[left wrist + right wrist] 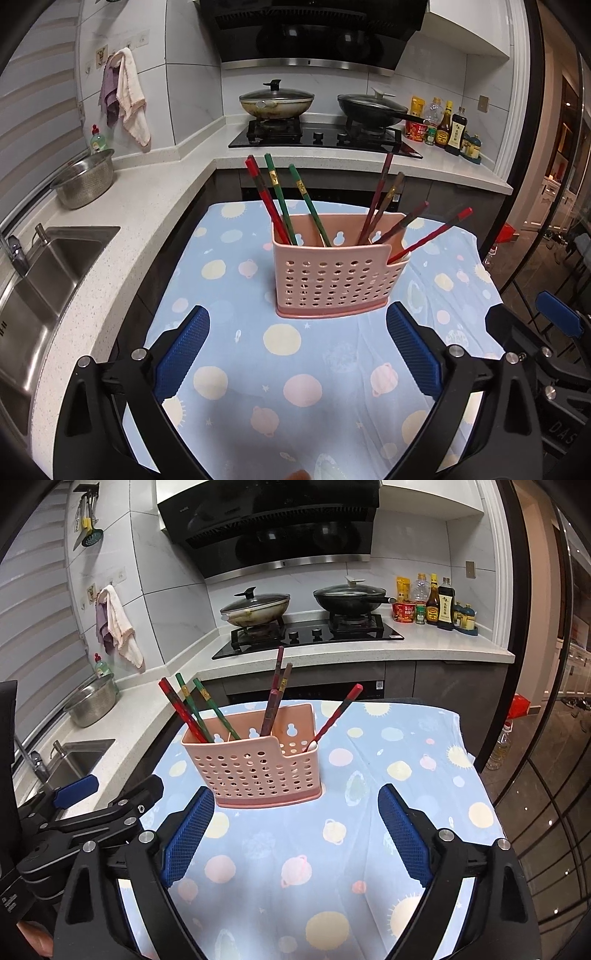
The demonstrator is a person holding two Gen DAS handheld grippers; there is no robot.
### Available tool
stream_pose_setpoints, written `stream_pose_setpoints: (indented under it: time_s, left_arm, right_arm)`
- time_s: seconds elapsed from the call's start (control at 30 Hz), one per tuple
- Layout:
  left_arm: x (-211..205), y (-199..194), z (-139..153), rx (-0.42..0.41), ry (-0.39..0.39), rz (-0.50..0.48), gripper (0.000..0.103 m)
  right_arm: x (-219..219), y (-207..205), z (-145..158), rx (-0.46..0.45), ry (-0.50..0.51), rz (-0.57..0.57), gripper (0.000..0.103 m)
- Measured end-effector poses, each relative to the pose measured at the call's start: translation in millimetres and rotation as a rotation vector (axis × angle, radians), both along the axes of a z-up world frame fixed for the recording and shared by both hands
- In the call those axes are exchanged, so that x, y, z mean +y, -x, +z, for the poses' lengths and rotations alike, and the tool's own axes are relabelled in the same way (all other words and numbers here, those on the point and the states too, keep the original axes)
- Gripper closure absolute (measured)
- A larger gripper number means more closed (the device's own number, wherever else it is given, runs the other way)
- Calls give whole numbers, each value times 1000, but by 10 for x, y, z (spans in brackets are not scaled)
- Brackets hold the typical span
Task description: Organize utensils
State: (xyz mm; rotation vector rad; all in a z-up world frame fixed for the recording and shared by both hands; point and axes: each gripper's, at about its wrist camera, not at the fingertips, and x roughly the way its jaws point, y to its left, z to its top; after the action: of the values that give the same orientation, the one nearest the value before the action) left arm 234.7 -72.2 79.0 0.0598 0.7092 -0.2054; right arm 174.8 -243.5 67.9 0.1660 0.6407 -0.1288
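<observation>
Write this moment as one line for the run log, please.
left tool: open, empty | right tool: open, empty | chopsticks: standing in pink basket | basket: on dotted cloth | both tools apart from basket

1. A small table (229, 406) is covered by a light-blue cloth (332, 369) printed with suns and planets.
2. A pink perforated utensil holder (332, 277) is set upright on the cloth, toward the far edge.
3. Chopsticks (280, 199) are stood inside the holder, leaning outward.
</observation>
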Motion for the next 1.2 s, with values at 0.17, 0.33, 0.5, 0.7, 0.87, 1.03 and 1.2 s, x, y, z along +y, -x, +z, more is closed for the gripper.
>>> stream_pose_setpoints:
  time_s: [0.17,0.33,0.5,0.7,0.87,1.03,1.2]
  left_arm:
    - [-27,89,-84,-6,-30,7,10]
    - [-15,134,-126,-6,-23,29,9]
    - [-28,205,-155,-12,-25,40,9]
    - [-31,257,-177,-13,-23,45,9]
    - [-56,296,-190,-20,-34,54,9]
    - [-62,319,-217,-11,-37,59,9]
    - [-58,336,-240,-5,-43,71,9]
  right_arm:
    - [36,75,-31,0,52,-12,16]
    - [-8,133,-93,14,40,-20,7]
    - [19,190,-111,8,75,-26,7]
    - [26,240,-131,6,77,-32,7]
    - [15,282,-152,7,84,-39,7]
    - [16,291,-185,15,84,-40,7]
    - [10,294,-229,27,82,-39,7]
